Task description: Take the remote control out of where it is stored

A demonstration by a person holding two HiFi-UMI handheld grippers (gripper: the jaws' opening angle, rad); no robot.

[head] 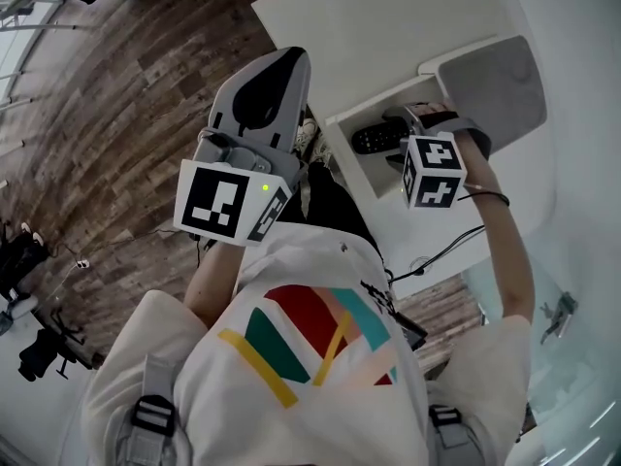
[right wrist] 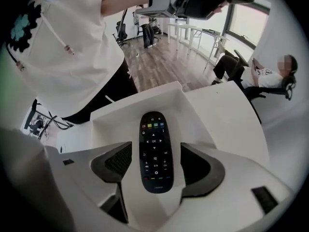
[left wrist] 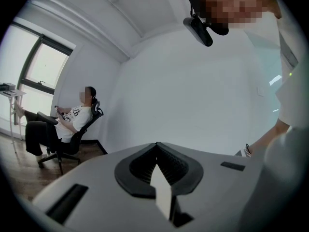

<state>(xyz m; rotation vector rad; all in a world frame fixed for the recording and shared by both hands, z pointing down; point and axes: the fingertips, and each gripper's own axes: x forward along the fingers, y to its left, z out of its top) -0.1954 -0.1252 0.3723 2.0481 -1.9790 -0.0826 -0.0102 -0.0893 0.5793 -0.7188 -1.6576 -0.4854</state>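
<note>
Inside the open white drawer (right wrist: 195, 117) lies the black remote control (right wrist: 155, 151).

Count: 1 remote control (right wrist: 155, 151), 1 open drawer (right wrist: 112, 119), 1 white table (head: 388, 27). 2 grippers: left gripper (left wrist: 157, 149), right gripper (right wrist: 155, 162), 1 marker cube each, (head: 229, 202) and (head: 433, 170). 2 people: wearer (head: 310, 357), seated person (left wrist: 72, 120). 1 office chair (left wrist: 81, 138).
</note>
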